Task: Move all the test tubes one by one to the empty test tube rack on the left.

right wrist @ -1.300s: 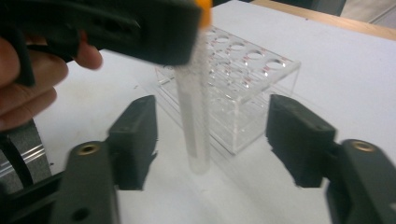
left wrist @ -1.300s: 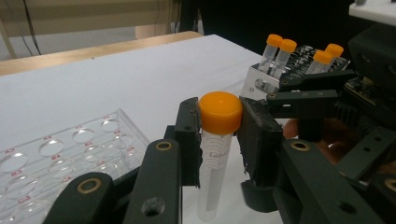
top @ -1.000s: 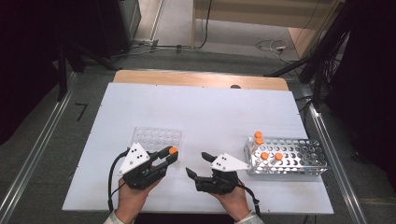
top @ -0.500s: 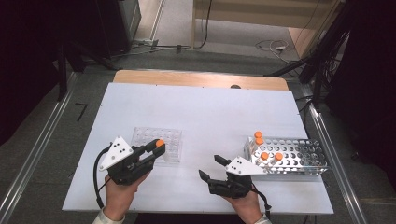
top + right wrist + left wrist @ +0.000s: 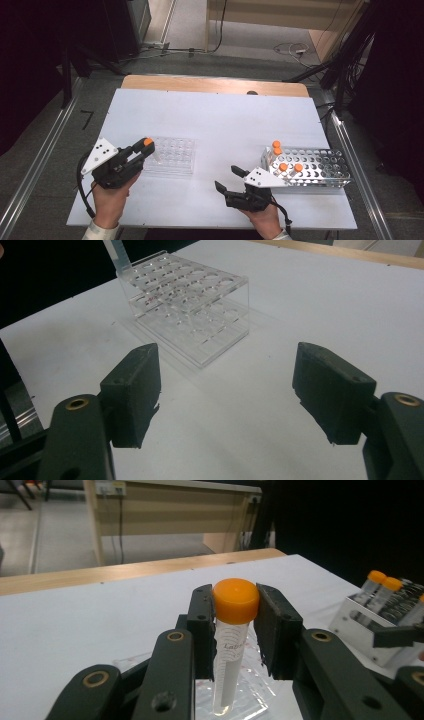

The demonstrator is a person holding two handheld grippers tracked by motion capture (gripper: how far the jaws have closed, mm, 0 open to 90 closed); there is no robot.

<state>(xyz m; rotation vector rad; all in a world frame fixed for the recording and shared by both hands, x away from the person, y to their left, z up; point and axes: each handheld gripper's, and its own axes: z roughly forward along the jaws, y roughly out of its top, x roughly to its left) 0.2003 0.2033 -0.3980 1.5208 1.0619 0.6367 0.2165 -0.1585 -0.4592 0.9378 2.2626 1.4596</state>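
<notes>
The left gripper [image 5: 142, 150] is clamped on an orange-capped tube [image 5: 231, 645], its pads pressed against the cap from both sides. The tube hangs upright over the near left corner of the clear rack [image 5: 172, 156], its lower end just above the rack's holes; whether it touches the rack cannot be told. In the right gripper view the tube's bottom end shows at the rack's [image 5: 192, 305] far left corner. The right gripper [image 5: 231, 179] is open and holds nothing, well to the right of the clear rack, just beside the metal rack [image 5: 320, 172]. That metal rack, far right of the clear rack, holds four more orange-capped tubes [image 5: 276, 145].
</notes>
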